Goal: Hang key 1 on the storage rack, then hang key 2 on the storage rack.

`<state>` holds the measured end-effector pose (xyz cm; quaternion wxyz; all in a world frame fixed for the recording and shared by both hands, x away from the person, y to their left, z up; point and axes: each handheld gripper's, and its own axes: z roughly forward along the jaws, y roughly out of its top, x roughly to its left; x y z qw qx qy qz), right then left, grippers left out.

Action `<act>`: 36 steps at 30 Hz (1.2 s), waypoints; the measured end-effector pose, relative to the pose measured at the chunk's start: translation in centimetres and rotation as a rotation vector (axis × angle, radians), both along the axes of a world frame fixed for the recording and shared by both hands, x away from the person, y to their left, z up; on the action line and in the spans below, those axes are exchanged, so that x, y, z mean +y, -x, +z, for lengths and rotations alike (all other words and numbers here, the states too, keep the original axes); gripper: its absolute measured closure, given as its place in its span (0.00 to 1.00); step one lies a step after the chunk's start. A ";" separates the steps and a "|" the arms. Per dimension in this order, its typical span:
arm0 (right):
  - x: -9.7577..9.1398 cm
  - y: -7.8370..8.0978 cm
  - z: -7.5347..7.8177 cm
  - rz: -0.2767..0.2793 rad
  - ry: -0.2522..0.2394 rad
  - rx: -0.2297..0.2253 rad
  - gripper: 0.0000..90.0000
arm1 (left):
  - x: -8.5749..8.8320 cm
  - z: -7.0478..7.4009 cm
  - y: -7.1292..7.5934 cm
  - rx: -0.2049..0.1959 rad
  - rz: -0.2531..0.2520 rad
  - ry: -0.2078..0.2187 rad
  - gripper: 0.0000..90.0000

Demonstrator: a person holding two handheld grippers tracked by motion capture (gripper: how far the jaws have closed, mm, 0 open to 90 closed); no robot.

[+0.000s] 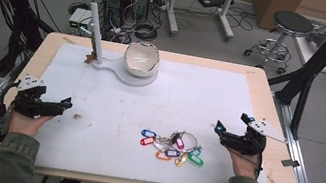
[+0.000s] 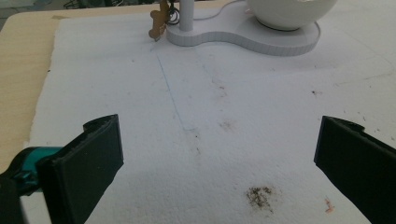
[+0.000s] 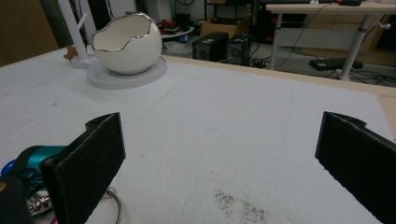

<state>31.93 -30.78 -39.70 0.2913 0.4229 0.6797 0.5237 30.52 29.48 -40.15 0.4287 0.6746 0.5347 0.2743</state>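
Jaws on both of your grippers stand wide apart with nothing between them: the left gripper (image 1: 65, 103) rests at the left edge of the white mat (image 1: 112, 108), the right gripper (image 1: 218, 127) at the right, both pointing inward. Between them, nearer your right side, lies the bunch of keys (image 1: 172, 147) with its coloured plastic tags, flat on the mat and untouched; its wire ring also peeks in at the lower left of the right gripper view (image 3: 114, 198). This looks like the start, before any grasp. At the far side stands a white stand (image 1: 126, 71) with an upright post (image 1: 95, 34) and an egg-shaped bowl (image 1: 141, 59) on its base; the bunch probably belongs on one of these, though which I cannot tell. Your next move likely calls for bringing the right gripper over to the bunch and closing on a tag or the ring. Mind the materials: the tags are thin, smooth plastic lying flat, the ring is slim wire, so a low, angled pinch suits them, and the loose bunch will dangle and swing once lifted. The bowl is glossy ceramic with a jagged metallic rim; the mat is soft, grainy foam with a few dirty specks on the wooden worktop (image 1: 47, 45).
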 end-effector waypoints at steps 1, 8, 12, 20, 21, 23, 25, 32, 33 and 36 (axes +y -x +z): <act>0.0 -0.1 0.0 0.003 0.002 0.003 0.01 | 0.0 -0.2 0.1 -0.002 0.001 0.000 0.02; 0.2 -0.1 0.4 0.026 -0.003 0.015 0.01 | 0.1 -0.9 0.3 0.009 0.003 -0.008 0.02; 0.6 -0.1 0.6 0.047 0.001 0.021 0.01 | 0.6 -1.1 0.6 0.004 0.015 0.001 0.02; 1.1 0.0 0.8 0.087 0.015 0.032 0.01 | 1.3 -1.2 1.0 -0.003 0.035 0.019 0.02; 1.4 0.0 0.8 0.102 0.017 0.035 0.01 | 1.3 -1.2 1.1 -0.004 0.034 0.019 0.02; 1.6 0.0 0.8 0.117 0.019 0.040 0.01 | 1.4 -1.3 1.1 -0.005 0.036 0.025 0.02; 1.9 0.0 0.8 0.128 0.025 0.047 0.01 | 1.3 -1.3 1.1 -0.003 0.034 0.021 0.02; 2.5 0.2 0.9 0.154 0.026 0.048 0.01 | 1.3 -1.4 1.0 0.003 0.027 0.021 0.02; 2.7 0.3 1.0 0.162 0.031 0.049 0.01 | 1.2 -1.4 1.0 0.004 0.027 0.018 0.02; 3.0 0.3 0.9 0.176 0.034 0.057 0.01 | 1.2 -1.4 0.9 0.005 0.025 0.021 0.02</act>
